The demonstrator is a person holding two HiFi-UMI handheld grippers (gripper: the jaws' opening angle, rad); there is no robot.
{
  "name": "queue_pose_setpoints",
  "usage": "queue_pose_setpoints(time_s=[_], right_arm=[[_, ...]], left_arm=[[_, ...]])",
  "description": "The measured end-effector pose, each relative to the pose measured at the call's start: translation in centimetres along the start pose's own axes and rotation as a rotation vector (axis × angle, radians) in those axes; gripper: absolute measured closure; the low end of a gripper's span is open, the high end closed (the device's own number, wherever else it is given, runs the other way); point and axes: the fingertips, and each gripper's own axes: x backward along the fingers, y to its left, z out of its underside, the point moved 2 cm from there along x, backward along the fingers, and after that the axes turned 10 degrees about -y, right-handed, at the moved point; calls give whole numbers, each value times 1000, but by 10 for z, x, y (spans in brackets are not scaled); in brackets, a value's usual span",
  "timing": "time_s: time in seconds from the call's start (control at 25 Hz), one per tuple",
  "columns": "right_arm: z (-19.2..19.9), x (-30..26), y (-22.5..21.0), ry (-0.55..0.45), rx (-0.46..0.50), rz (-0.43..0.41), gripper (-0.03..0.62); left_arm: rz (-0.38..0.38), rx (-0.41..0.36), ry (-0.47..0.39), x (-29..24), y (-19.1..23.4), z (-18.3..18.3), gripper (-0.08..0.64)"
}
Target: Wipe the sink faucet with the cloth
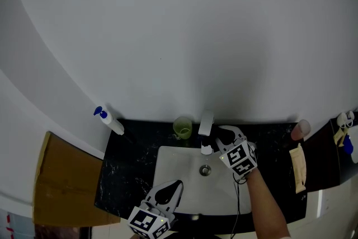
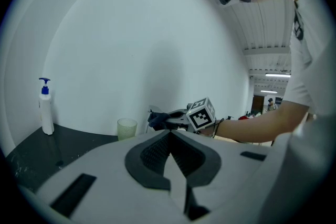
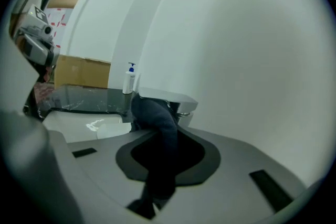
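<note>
A dark cloth (image 3: 157, 123) is pinched in the right gripper (image 1: 225, 134) and held against the faucet (image 1: 206, 123) at lower centre, above the sink (image 1: 168, 157). The left gripper (image 1: 170, 190) is kept at the bottom edge, with its jaws pressed together on nothing.

Open basin (image 1: 173, 168) below the faucet (image 1: 206, 122); green cup (image 1: 182, 126) close on its left.
</note>
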Motion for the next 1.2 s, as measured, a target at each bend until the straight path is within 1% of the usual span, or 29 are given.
queue_pose_setpoints(time_s=[0.12, 0.24, 0.4, 0.52, 0.64, 0.72, 0.84, 0.96, 1.08, 1.2], right_arm=[[4, 7, -3, 6, -29, 26, 534], [3, 4, 3, 10, -14, 5, 534], [-9, -4, 21, -7, 31, -50, 534], [-17, -3, 41, -16, 71, -131, 534], [-20, 11, 61, -18, 98, -203, 534], [-19, 24, 70, -25, 99, -222, 534], [-16, 37, 81, -21, 112, -232, 534], [-14, 38, 82, -10, 123, -229, 534], [-13, 27, 72, 7, 132, -220, 534], [-12, 11, 54, 18, 124, -189, 534]], left_arm=[[3, 2, -3, 0, -2, 0, 560], [1, 1, -3, 2, -2, 0, 560], [-6, -4, -7, 5, -2, -2, 560], [-11, -2, -12, 9, -2, -2, 560], [-12, 2, -17, 11, -1, -2, 560], [-16, 6, -19, 12, 0, -3, 560], [-24, 14, -20, 13, 3, -3, 560], [-24, 18, -34, 9, 3, -4, 560], [-5, 15, -50, 6, 0, 0, 560], [-10, 11, -49, 4, -1, -3, 560]])
